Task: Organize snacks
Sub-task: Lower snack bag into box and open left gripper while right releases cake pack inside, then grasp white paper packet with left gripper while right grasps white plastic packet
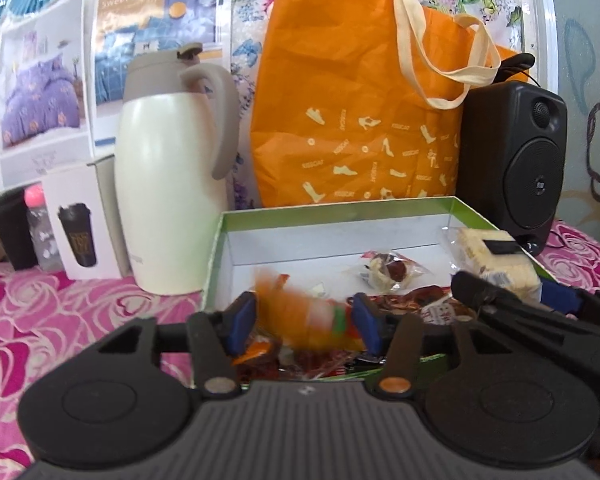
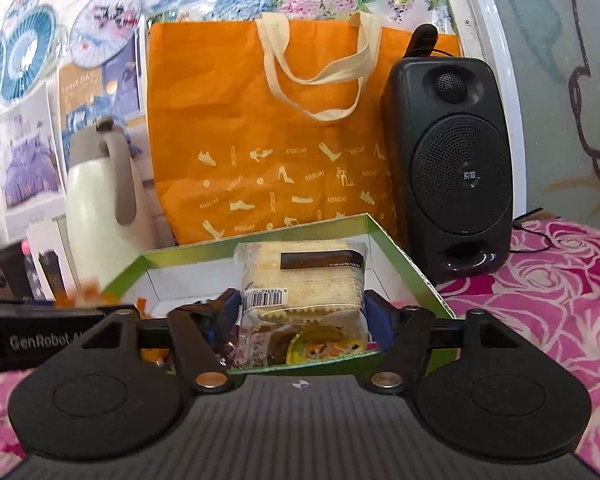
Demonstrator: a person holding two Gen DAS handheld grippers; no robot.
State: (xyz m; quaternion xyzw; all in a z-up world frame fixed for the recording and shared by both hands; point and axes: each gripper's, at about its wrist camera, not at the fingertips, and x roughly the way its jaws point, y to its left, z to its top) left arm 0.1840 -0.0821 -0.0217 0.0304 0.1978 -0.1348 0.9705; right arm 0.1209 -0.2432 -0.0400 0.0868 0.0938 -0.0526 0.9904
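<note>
A green-rimmed open box (image 1: pixel 340 210) (image 2: pixel 412 268) sits on the pink rose cloth and holds several wrapped snacks. My left gripper (image 1: pixel 304 322) is over the box's near end; a blurred orange snack packet (image 1: pixel 300 316) lies between its blue pads, which stand apart. My right gripper (image 2: pixel 302 310) is shut on a clear-wrapped pack of crackers (image 2: pixel 300 276), held over the box; it also shows in the left wrist view (image 1: pixel 494 260). A small wrapped chocolate (image 1: pixel 388 270) lies in the box's middle. A yellow-lidded snack (image 2: pixel 324 346) lies under the crackers.
A cream thermos jug (image 1: pixel 168 184) stands left of the box. An orange tote bag (image 1: pixel 360 120) leans behind it. A black speaker (image 1: pixel 512 156) (image 2: pixel 452 168) stands at the right. A white cup carton (image 1: pixel 80 220) and a pink-capped bottle (image 1: pixel 38 232) stand far left.
</note>
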